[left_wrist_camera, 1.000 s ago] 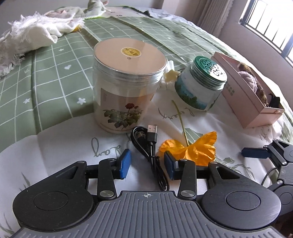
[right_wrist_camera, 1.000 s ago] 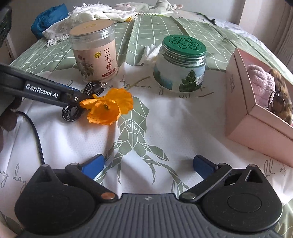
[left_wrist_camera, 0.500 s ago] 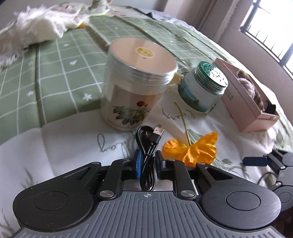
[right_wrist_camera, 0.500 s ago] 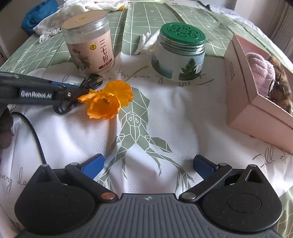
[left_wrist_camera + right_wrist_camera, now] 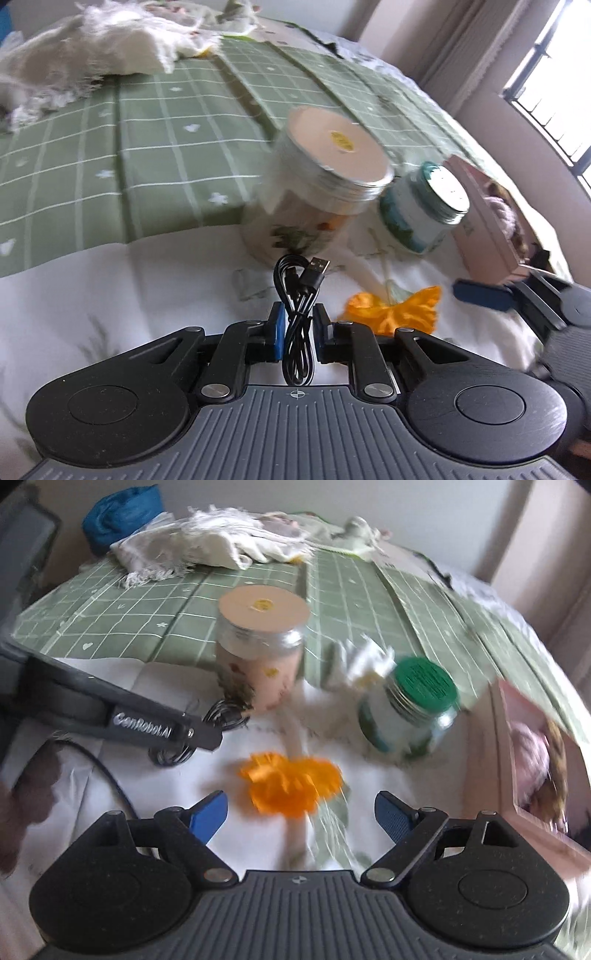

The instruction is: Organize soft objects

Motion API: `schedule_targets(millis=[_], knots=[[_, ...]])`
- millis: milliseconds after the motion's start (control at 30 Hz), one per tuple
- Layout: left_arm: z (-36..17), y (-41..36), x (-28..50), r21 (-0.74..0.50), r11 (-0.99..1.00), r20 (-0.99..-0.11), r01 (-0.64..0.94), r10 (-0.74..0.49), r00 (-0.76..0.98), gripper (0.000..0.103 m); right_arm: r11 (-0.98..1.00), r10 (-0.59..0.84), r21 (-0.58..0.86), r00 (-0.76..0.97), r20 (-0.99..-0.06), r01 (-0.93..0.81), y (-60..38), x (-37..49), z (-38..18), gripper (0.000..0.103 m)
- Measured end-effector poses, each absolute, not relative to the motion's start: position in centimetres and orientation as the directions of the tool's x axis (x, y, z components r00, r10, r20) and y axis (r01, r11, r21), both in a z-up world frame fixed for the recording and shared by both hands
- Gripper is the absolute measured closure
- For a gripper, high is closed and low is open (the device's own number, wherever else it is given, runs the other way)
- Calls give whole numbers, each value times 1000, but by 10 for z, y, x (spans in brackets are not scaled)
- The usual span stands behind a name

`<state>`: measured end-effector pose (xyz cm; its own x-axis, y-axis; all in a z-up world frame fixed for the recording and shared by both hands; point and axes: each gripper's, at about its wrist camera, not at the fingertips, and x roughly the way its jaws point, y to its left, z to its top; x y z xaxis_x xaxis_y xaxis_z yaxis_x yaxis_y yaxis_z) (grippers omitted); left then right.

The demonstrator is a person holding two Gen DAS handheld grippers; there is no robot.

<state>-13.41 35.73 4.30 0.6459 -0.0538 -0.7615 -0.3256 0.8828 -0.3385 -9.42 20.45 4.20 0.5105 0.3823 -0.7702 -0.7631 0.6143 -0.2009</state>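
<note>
Since the coiled black USB cable is pinched between the blue pads of the left hand-held gripper, its handling can be judged from how it sits there: light, limp along its length, springy in the coil, and likely to sag or unwind if held by one strand. The grip across the middle of the bundle, catching all the loops together, looks like the sound place to hold it. Its long axis runs straight ahead along the fingers, the plug end pointing away toward the tan-lidded jar standing on the bed.

The orange fabric flower lies on the white printed cloth near the middle of the bed, between the spread fingers of the right hand-held gripper, which holds nothing. It looks feather-light and crushable; the stem, blurred here, seems to run toward the gripper, and is probably the safer place to grip. A green-lidded jar and a pink box stand toward the bed's right edge.
</note>
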Motion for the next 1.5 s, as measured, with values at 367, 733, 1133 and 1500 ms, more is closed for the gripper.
schedule_targets(millis=[367,733,1133,1500], knots=[[55,347,-142,-264,908,-777,-325,0,629,85,569,405,-204,487,-774,-797,192,-100,69,98],[121,356,-166,-244,898,-630,-366,140,764,85,532,548,-221,532,-645,-817,164,-88,124,70],[67,362,-164,-334,852,-714,-402,49,698,85,546,484,-276,567,-666,-791,206,-117,34,39],[59,369,-163,-384,824,-727,-416,8,687,85,637,367,-177,497,-786,-750,230,-78,21,91]])
